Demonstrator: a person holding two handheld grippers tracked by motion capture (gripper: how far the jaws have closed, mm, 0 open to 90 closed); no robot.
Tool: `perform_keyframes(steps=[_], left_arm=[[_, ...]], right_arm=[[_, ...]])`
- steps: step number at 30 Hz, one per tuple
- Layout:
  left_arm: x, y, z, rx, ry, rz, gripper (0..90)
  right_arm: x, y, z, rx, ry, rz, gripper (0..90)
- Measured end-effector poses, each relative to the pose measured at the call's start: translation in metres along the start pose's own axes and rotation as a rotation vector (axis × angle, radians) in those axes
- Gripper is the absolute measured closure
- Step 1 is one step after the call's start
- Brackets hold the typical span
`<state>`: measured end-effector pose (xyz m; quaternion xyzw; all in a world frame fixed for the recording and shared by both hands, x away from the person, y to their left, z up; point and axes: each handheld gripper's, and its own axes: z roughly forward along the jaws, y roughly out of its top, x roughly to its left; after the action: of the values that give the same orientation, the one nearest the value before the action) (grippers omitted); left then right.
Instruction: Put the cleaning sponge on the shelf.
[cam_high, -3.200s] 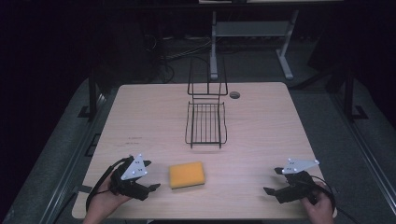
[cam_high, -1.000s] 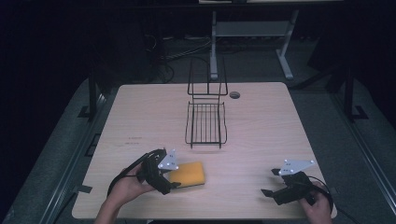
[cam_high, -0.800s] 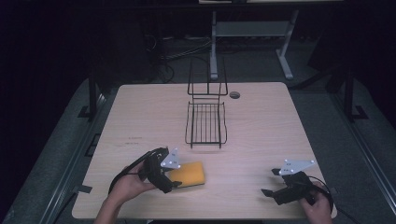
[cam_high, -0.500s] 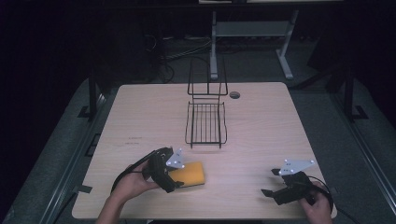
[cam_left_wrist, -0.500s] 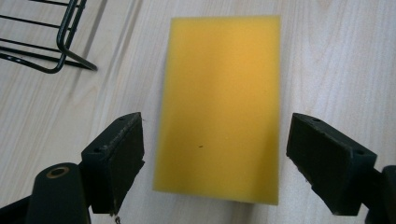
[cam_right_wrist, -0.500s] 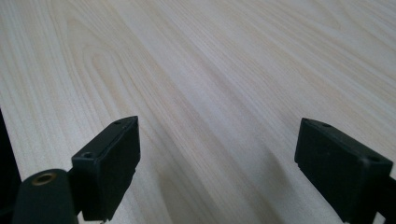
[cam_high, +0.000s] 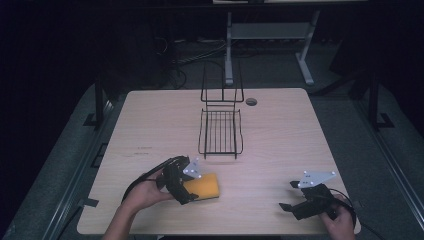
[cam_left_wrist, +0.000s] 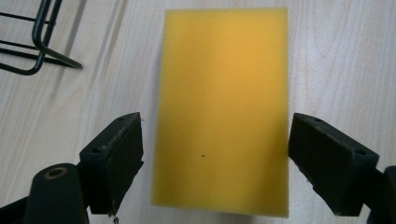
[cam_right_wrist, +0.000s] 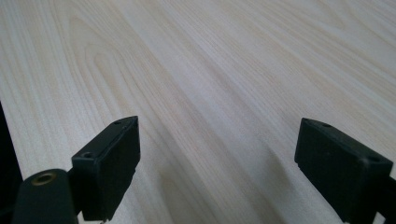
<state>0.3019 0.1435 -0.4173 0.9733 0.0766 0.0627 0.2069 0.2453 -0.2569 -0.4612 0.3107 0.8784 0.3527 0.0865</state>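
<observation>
Left hand-held gripper spread, straddled flat yellow rectangular foam sponge near tabletop front edge, lined up for pinch; right hand-held gripper spread, idle.

Each black hand-held gripper bears a grey three-cornered plate.

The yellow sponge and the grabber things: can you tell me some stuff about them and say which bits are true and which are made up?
1. The yellow sponge lies flat on the table. True.
2. The left gripper has its jaws shut tight on the sponge. False: the jaws stand open, one on each side of it.
3. The sponge sits inside the wire rack. False: it lies on the table in front of the rack.
4. The right gripper is open over bare wood. True.
5. The right gripper holds a cup. False: nothing is between its jaws.
</observation>
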Motion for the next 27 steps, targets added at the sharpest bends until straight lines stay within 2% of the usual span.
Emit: perform_keyframes(steps=[9, 27], left_arm=[[0.001, 0.003, 0.008, 0.028, -0.019, 0.003, 17.7], [0.005, 0.004, 0.016, 0.029, -0.06, -0.016, 17.7]], right_arm=[[0.0, 0.0, 0.0, 0.001, 0.002, -0.004, 13.9], [0.001, 0.001, 0.001, 0.005, 0.006, -0.01, 13.8]])
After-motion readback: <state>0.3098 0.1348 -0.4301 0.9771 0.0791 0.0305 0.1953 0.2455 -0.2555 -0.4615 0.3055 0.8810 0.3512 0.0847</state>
